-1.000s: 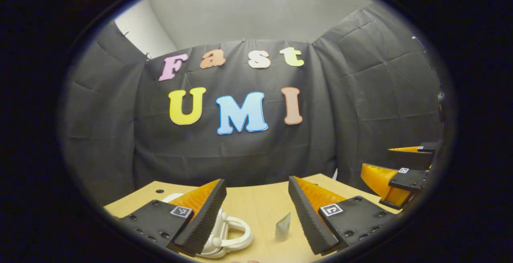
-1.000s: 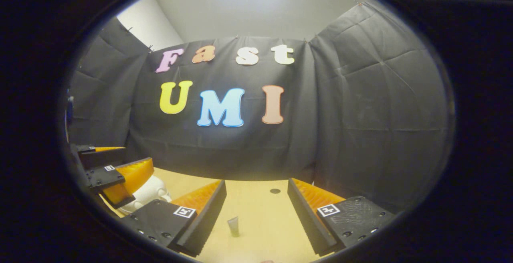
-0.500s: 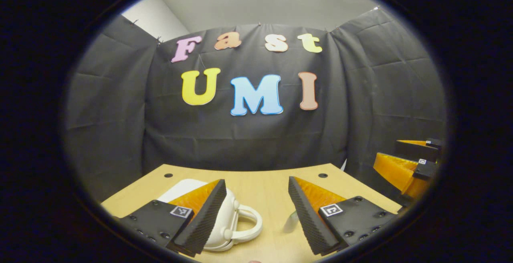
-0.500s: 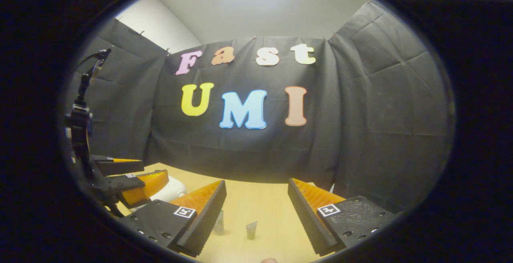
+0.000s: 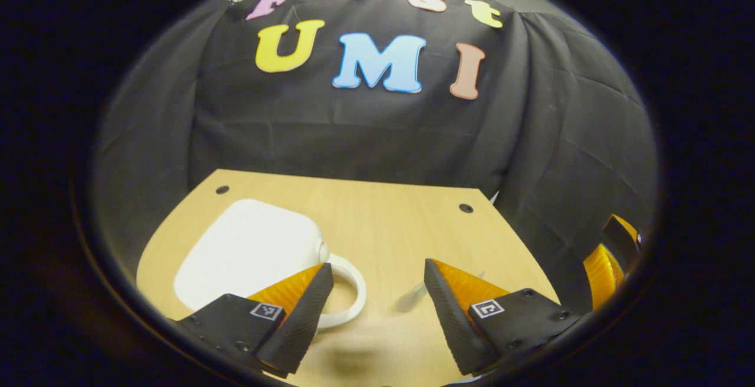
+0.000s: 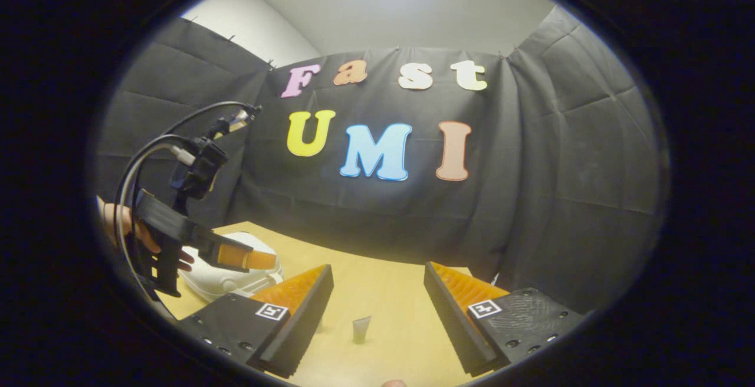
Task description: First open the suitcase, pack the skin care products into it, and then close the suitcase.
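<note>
— White plastic, lid down: the suitcase (image 5: 250, 251) lies flat and shut on the wooden tabletop (image 5: 389, 222), its loop handle (image 5: 348, 292) pointing toward us. We hold the left gripper (image 5: 377, 310) just above that handle with the jaws wide and nothing between them.

— And the right gripper (image 6: 377, 316)? We see its jaws spread wide too, empty, with a small skin care tube (image 6: 360, 330) standing on the tabletop between and beyond its fingers. In the left gripper view a second tube (image 5: 411, 298) lies near the handle, though it is blurred there.

— So nothing is opened or packed yet. Our judgement is that the lid comes first. What worries us?

— The suitcase looks light and smooth. If we lift at the handle with only one gripper, the whole case may rise or slide instead of the lid parting from the base. We cannot tell from here where the latch or seam sits, so a blind pinch could catch both halves and keep it shut.

— And the tubes?

— The tube near the handle is close to the left gripper's inner finger; a sweep toward the handle could knock it away. The standing tube would tip at a light touch, and a rolling tube might reach the tabletop's edge.

— The other gripper's cable (image 6: 147, 151) loops beside the case in the right gripper view; we should keep it from snagging the lid.
</note>
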Motion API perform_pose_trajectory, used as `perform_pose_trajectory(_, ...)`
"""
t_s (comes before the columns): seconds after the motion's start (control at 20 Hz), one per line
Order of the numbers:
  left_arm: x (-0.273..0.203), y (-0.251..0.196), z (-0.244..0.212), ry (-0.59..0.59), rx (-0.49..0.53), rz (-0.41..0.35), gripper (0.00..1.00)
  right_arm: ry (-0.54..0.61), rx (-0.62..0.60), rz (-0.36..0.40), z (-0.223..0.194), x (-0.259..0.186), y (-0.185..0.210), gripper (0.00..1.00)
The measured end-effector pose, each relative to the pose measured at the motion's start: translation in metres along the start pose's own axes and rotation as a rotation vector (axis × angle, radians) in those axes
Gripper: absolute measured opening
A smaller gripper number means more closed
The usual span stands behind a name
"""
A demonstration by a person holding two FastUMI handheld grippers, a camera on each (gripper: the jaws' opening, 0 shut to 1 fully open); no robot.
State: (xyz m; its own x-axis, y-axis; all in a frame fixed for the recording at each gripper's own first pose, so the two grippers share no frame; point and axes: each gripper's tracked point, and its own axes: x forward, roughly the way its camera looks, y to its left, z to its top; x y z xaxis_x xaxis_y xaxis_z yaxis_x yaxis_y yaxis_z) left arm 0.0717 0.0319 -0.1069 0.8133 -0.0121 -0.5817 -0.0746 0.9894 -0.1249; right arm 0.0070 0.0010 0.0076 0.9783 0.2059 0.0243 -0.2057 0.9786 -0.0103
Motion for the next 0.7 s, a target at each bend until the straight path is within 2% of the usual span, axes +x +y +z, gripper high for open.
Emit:
perform_pose_trajectory(0.2, 0.039, 0.004, -0.009, 0.193, -0.020, -0.024, 0.99, 0.034, 0.034, -0.017, -0.013, 0.004, 0.005, 0.94)
perform_pose_trajectory(0.4, 0.066, 0.010, -0.040, 0.436, -0.055, -0.046, 1.00, 0.067, 0.038, -0.040, -0.021, 0.012, 0.008, 0.94)
perform_pose_trajectory(0.5, 0.080, 0.019, -0.053, 0.518, -0.057, -0.034, 1.00, 0.075, 0.050, -0.042, -0.023, 0.014, 0.008, 0.94)
perform_pose_trajectory(0.7, 0.104, 0.026, -0.080, 0.644, -0.129, -0.035, 0.97, 0.100, 0.034, -0.060, -0.029, 0.021, 0.005, 0.94)
